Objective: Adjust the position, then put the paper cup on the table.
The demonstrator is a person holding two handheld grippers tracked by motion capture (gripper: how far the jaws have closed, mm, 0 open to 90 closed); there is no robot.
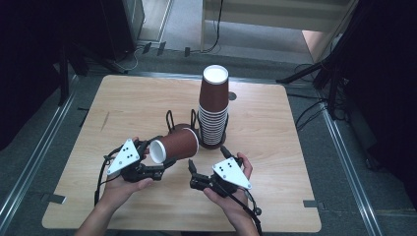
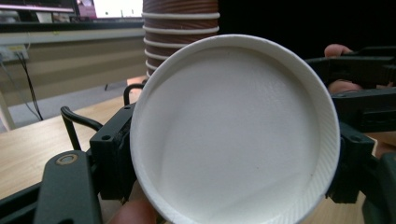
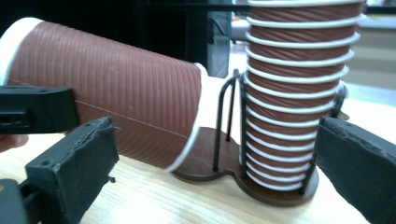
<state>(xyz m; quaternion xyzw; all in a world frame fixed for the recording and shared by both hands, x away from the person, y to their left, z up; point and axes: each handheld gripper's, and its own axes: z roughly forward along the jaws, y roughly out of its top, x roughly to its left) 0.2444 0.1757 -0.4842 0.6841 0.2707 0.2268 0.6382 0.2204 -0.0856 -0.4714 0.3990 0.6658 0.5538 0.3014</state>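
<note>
One brown paper cup [image 1: 174, 144] lies sideways above the worktop [image 1: 123, 105], clamped at its base in the left tongs [image 1: 164, 164], beside the stacked cups [image 1: 214, 110]; the right tongs [image 1: 193, 169] stand apart, empty.

Setting: lab recording bay | Evidence: wooden table [image 1: 123, 98], black curtains [image 1: 29, 59], stand legs [image 1: 314, 73], floor cables [image 1: 216, 34]

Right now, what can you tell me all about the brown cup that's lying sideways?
The cup looks like ribbed brown paper with a white rolled rim and a white bottom. It lies on its side, held above the table, bottom toward the person. The left gripper is shut on its bottom end. Its open mouth points at the cup holder, beside the stack.
</note>
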